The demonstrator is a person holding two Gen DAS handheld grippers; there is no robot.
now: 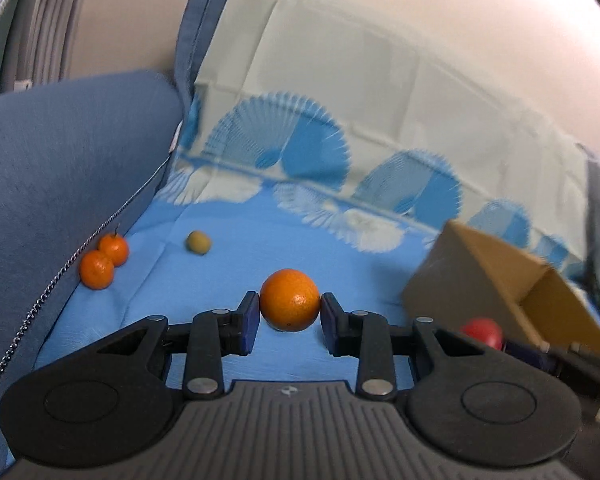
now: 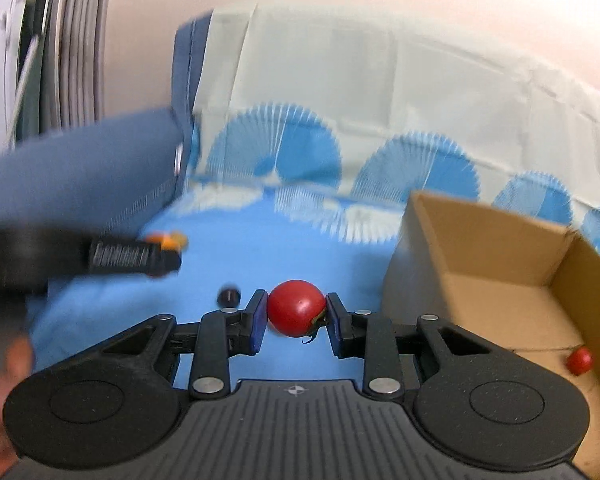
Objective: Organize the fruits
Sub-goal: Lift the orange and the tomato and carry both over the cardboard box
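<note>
Both hands loaded: the left gripper (image 1: 289, 318) pinches an orange (image 1: 289, 300), the right gripper (image 2: 296, 318) a tomato (image 2: 297, 307). One small tomato (image 2: 579, 360) sits in the cardboard box (image 2: 500, 300) at three o'clock; two mandarins (image 1: 104, 260) and a greenish fruit (image 1: 198, 242) wait at ten o'clock.

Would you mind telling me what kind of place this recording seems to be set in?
Probably a home living room: the fruit lies on a blue upholstered sofa draped with a blue-and-white fan-patterned cloth, beside an open brown cardboard box, with a plain wall behind.
</note>
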